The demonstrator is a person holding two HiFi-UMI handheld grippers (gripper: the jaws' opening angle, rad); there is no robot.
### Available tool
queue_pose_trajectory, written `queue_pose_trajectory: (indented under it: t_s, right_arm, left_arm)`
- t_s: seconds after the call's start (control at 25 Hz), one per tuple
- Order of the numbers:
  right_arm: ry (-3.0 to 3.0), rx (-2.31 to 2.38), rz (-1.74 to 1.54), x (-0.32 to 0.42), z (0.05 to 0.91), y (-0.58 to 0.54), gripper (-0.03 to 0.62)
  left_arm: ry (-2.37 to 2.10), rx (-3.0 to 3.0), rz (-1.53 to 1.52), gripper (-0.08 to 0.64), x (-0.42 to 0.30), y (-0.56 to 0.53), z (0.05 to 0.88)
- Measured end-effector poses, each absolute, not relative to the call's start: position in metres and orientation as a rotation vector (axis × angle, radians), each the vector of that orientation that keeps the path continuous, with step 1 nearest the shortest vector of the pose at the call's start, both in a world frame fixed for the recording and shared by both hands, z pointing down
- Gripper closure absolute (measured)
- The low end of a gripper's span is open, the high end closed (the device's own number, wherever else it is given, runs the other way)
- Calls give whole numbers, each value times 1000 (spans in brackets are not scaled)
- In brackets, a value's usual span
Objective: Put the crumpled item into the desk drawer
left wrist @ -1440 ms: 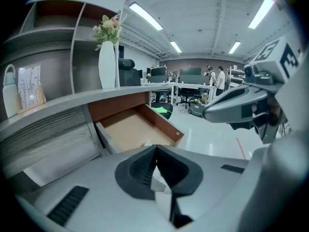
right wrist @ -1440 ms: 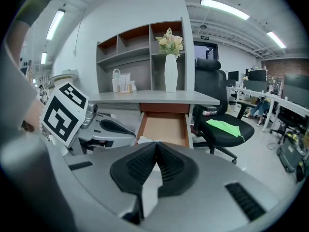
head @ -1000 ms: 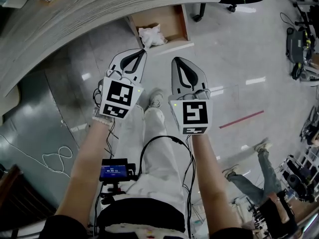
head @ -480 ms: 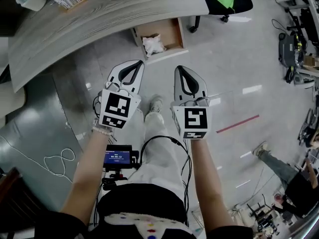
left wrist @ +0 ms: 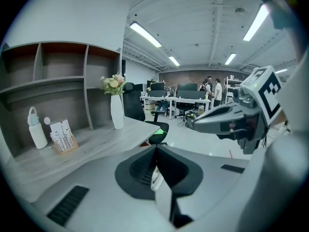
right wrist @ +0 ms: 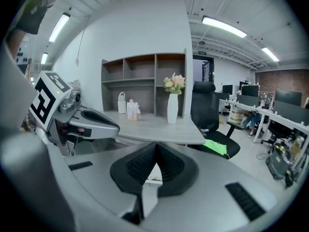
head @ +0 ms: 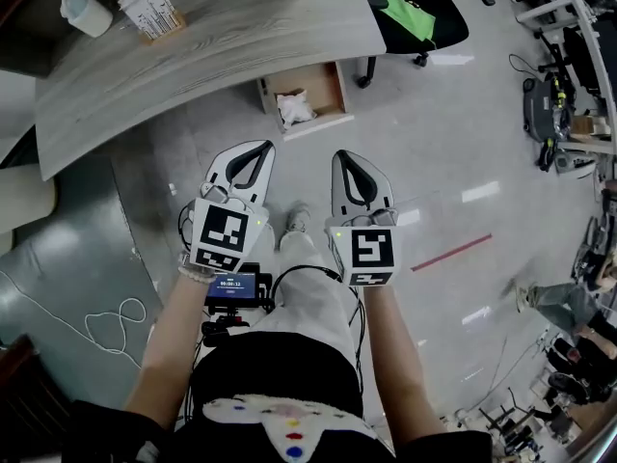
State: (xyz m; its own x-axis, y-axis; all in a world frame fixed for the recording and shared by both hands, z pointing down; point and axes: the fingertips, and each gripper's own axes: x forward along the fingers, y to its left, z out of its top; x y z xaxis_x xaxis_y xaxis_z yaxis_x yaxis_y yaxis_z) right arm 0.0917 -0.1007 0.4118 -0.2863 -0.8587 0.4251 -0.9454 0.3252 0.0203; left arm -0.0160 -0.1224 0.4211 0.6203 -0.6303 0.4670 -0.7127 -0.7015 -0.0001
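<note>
The crumpled white item (head: 294, 109) lies inside the open wooden desk drawer (head: 334, 86), which sticks out below the grey desk (head: 212, 46). My left gripper (head: 258, 147) and right gripper (head: 348, 155) hang side by side over the floor, nearer me than the drawer, both shut with nothing between the jaws. In the left gripper view the left gripper's (left wrist: 155, 148) jaws meet at the tips, and the right gripper shows at the right. In the right gripper view my right gripper (right wrist: 155, 145) is likewise closed, with the drawer's contents glimpsed through the gap below.
A white jug (head: 85, 13) and a card holder (head: 151, 10) stand on the desk, a white vase (right wrist: 172, 108) further along. A black office chair with a green cloth (head: 410, 17) stands to the right of the drawer. A white cable (head: 106, 312) lies on the floor at left.
Both grippers have risen and drawn back from the drawer, which now looks smaller and farther. More of the desk top has come into the head view. Jaws stayed shut.
</note>
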Motion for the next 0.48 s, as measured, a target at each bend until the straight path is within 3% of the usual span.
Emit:
queue_pose_trajectory:
  t_s: [0.48]
  right_arm:
    - [-2283,1644,237,84,341,-97,591]
  left_arm:
    - [-1237,2671,571,548,-43,-124,341]
